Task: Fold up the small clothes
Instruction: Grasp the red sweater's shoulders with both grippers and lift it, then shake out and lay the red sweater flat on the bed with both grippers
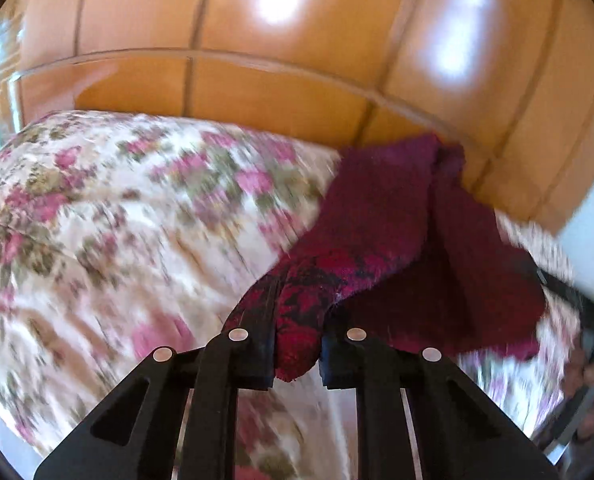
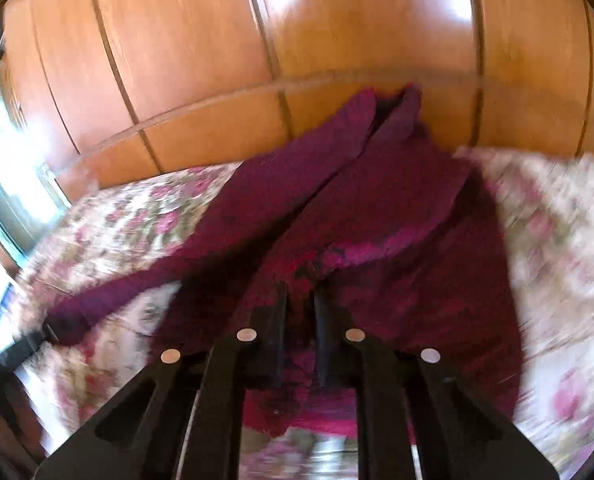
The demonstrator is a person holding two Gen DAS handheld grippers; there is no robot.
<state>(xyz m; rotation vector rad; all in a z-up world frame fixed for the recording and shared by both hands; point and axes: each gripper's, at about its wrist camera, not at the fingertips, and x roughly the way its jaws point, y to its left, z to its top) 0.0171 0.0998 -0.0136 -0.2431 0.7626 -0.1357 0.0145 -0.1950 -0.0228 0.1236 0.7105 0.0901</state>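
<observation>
A dark red fuzzy garment (image 1: 397,216) hangs lifted above a floral bedspread (image 1: 117,208). My left gripper (image 1: 299,312) is shut on one bunched edge of it, with cloth sticking out between the fingers. In the right wrist view the same garment (image 2: 377,208) stretches away in long folds toward the wardrobe. My right gripper (image 2: 300,300) is shut on another edge of it, fabric draping over and around both fingers. Both views are motion-blurred. The right gripper's body shows at the far right of the left wrist view (image 1: 593,340).
A glossy orange wooden wardrobe (image 1: 297,40) stands right behind the bed and fills the background in the right wrist view (image 2: 337,40). The floral bedspread (image 2: 557,240) spreads to both sides. A bright window (image 2: 1,160) is at the left.
</observation>
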